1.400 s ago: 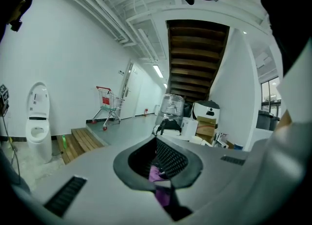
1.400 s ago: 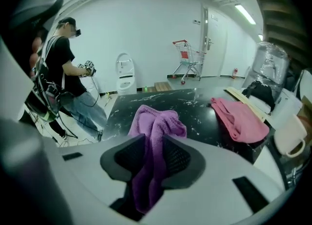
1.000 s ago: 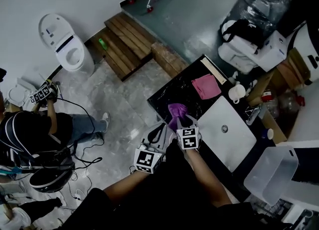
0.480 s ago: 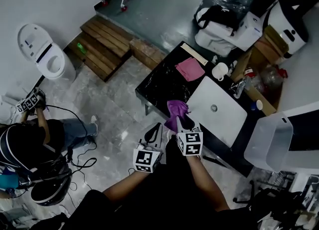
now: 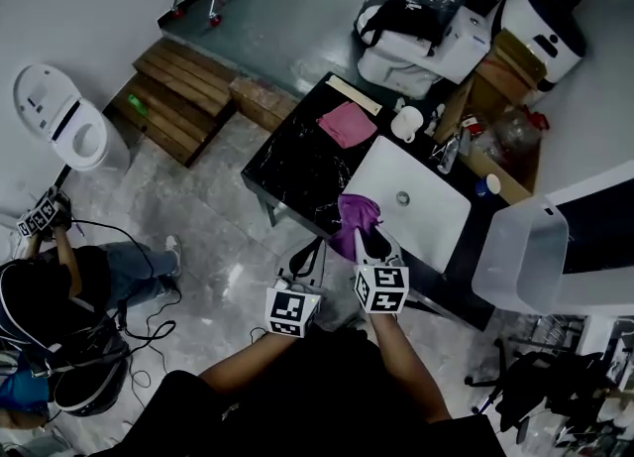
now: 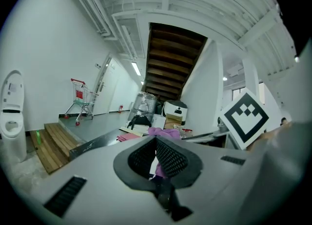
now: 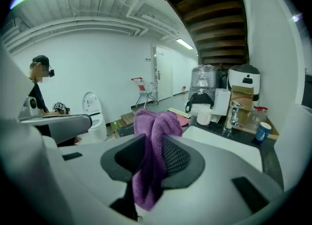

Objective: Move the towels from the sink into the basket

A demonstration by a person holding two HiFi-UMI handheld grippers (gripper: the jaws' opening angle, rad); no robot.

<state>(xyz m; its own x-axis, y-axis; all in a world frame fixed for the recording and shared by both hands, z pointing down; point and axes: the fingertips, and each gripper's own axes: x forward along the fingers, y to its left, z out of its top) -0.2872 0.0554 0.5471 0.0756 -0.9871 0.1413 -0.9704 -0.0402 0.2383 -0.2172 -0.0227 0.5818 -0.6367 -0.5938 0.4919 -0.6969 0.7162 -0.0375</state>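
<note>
Toilet (image 5: pixel 59 128) is seen far left. Left gripper (image 5: pixel 315 249) jaws are seen closed together, with nothing gripped. Right gripper (image 5: pixel 363 239) jaws are clamped narrow on the purple towel (image 5: pixel 355 213), which is held over the black desk (image 5: pixel 292 163) at the sink (image 5: pixel 436 227) edge. A pink towel (image 5: pixel 347 124) is laid on the desk beside the sink. The basket (image 5: pixel 520 257) is set right of the desk.
</note>
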